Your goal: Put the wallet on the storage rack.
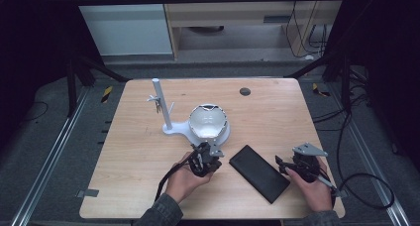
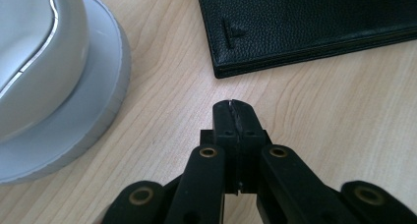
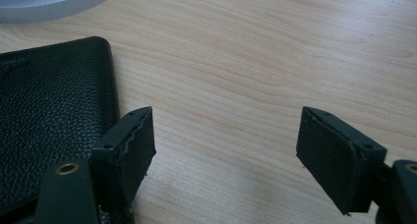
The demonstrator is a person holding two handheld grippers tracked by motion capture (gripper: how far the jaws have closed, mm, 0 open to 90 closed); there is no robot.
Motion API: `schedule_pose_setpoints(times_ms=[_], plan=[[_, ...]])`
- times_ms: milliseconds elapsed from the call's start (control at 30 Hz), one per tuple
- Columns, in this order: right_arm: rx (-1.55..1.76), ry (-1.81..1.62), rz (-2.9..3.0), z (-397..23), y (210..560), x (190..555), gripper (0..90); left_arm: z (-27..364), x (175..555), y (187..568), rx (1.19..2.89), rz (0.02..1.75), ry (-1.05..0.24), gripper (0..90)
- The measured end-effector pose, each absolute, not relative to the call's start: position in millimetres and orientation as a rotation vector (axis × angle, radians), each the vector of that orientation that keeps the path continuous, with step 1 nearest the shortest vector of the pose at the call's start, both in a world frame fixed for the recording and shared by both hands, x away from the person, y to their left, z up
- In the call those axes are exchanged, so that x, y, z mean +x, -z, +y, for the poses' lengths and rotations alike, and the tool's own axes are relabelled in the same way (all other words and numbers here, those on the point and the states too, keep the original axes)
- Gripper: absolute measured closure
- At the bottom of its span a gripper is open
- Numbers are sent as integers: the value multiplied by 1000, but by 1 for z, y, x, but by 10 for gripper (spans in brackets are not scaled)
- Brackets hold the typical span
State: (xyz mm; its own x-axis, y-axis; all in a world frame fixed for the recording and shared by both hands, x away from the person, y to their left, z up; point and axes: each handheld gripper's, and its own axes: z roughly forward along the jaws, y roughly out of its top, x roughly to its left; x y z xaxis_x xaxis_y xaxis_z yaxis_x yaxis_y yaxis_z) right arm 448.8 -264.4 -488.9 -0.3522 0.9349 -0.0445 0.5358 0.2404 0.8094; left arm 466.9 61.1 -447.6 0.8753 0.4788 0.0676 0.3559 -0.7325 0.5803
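Flat black leather wallet [image 1: 259, 172] with bumpy skin, lying slanted on the near part of the wooden table [image 1: 138, 151], between both grippers, left gripper [image 2: 232, 104] jaws pressed shut on nothing, right gripper [image 3: 223, 148] jaws wide apart beside the wallet's edge, round white bowl [image 1: 208, 121] on a white stand [image 1: 168, 122] farther back

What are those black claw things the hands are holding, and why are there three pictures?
A person sits at a wooden table with a grabbing tool in each hand. The big picture looks down from above. The other two come from small cameras riding on each tool.

The left gripper has its two fingers pressed together, with nothing between them. The right gripper has its fingers apart over bare wood, also holding nothing.

Between the tools lies a black leather wallet. Behind it, a white bowl sits on a white round base with a thin post.
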Motion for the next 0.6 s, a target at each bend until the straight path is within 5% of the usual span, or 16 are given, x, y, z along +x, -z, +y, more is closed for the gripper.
schedule_pose_setpoints(times_ms=[600], plan=[[1322, -987, 1994, -262, 489, 448, 218, 39, 490, 473, 2507, 626, -307, 900]])
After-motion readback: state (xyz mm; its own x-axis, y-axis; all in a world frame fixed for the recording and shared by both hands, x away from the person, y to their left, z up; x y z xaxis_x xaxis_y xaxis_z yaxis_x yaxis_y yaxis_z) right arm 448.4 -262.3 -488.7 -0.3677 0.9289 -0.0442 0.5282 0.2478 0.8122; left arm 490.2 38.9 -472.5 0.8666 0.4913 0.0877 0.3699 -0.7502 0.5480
